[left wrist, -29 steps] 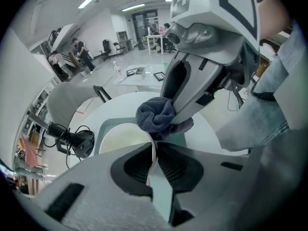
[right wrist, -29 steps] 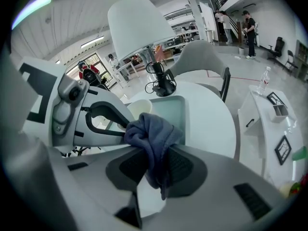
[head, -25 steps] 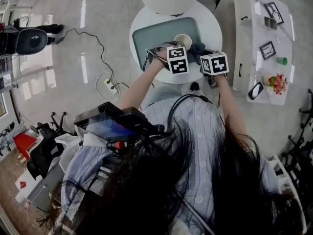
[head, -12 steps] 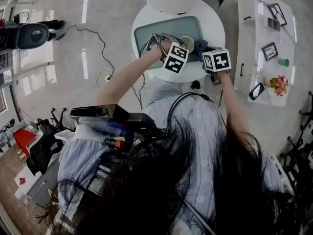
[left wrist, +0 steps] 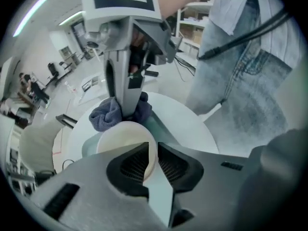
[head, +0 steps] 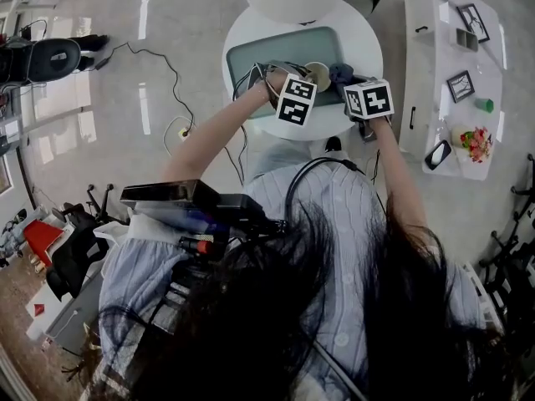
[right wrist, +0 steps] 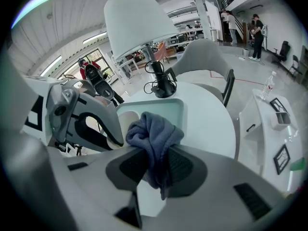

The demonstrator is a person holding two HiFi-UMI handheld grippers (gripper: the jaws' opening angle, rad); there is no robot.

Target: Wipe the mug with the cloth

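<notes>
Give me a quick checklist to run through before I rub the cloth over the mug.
1. Left gripper has the mug: ok, its jaws are shut on the mug's wall at the rim.
2. Right gripper has the cloth: ok, the cloth is bunched and pinched between its jaws.
3. Cloth in contact with the mug: cannot tell, it sits right beside the far rim.
4. Mug over the tray: ok.
5. Mug resting on the tray or lifted: cannot tell, its base is hidden.
6. Loose end of the cloth clear of the jaws: not ok, a tail hangs down between them.
</notes>
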